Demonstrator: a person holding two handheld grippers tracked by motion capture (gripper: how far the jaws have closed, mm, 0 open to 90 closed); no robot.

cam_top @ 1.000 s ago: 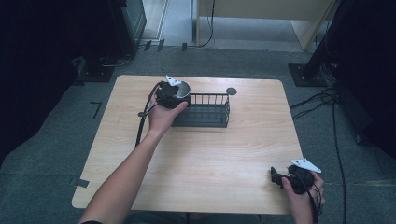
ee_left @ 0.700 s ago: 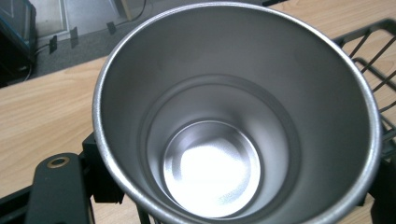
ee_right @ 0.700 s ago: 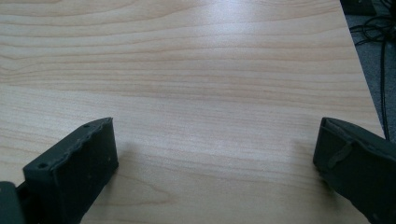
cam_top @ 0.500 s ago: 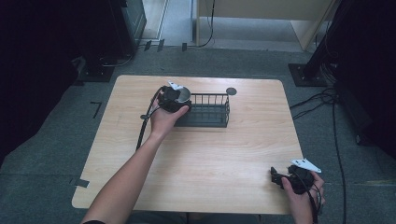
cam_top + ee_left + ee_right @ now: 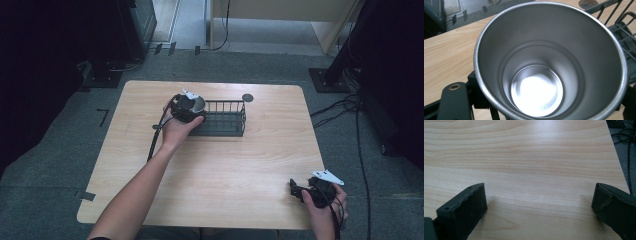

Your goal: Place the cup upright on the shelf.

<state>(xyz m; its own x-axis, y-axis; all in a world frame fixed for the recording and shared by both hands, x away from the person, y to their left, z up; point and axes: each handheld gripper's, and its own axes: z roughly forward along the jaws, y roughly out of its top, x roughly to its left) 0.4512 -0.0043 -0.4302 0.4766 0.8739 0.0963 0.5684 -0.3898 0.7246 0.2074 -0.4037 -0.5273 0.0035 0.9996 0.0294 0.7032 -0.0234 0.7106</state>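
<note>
A steel cup sits at the left end of a black wire basket on the far half of the wooden table. My left gripper is shut on the cup. In the left gripper view I look straight into the empty cup, with the basket's wires to its right. I cannot tell whether the cup rests inside the basket or hangs over it. My right gripper lies at the table's near right corner. It is open, with bare wood between its jaws.
A small dark round disc lies on the table just behind the basket's right end. The table's right edge runs close to the right gripper, with cables on the floor beyond. Dark equipment stands around the table.
The left gripper and the cup have shifted slightly toward the near side at the basket's left end. The right gripper has stayed where it was.
</note>
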